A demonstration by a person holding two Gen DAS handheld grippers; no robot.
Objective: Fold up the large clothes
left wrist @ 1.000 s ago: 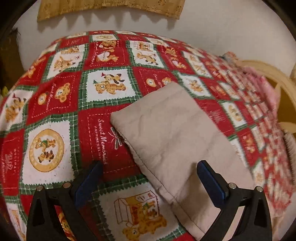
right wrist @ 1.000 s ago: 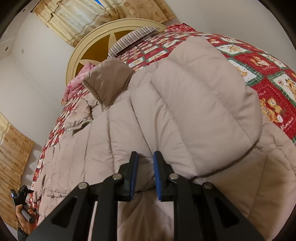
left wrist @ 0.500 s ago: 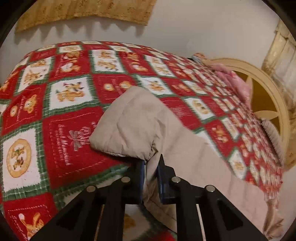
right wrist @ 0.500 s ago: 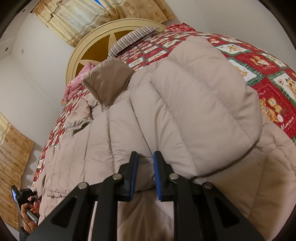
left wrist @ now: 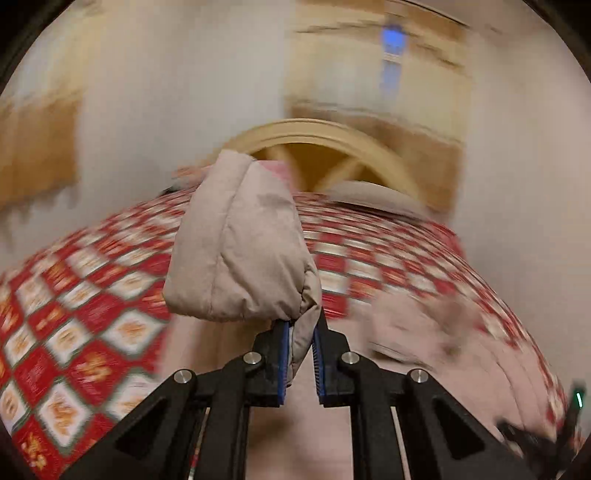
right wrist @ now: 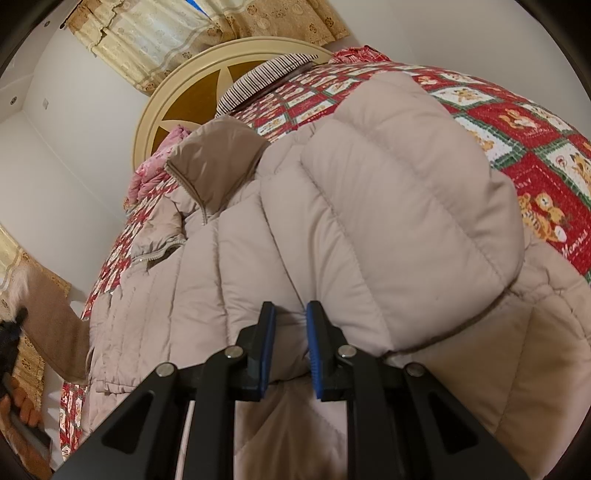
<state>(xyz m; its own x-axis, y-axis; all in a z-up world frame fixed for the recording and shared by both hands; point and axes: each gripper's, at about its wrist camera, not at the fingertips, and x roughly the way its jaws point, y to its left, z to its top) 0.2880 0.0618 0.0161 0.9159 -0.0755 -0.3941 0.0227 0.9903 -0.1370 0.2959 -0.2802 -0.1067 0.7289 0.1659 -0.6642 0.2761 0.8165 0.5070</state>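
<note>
A beige puffer jacket (right wrist: 369, 206) lies spread on a red teddy-bear quilt (right wrist: 535, 147), collar toward the headboard, with one sleeve folded across its body. My left gripper (left wrist: 301, 325) is shut on the cuff of the other sleeve (left wrist: 240, 251) and holds it in the air above the bed; that view is blurred by motion. The same lifted sleeve (right wrist: 55, 325) shows at the left edge of the right wrist view, with a person's hand (right wrist: 22, 402) below it. My right gripper (right wrist: 290, 314) sits at the jacket's near edge, its pads close together with puffy fabric between them.
A round cream headboard (right wrist: 177, 107) stands at the far end of the bed. A striped pillow (right wrist: 266, 77) and pink fabric (right wrist: 151, 173) lie before it. Patterned curtains (right wrist: 155, 33) hang on the white walls. Bare quilt (left wrist: 74, 325) shows to the left of the lifted sleeve.
My left gripper closed on the sleeve cuff, then swung it up off the quilt and turned toward the headboard. The right gripper and the jacket body have not moved.
</note>
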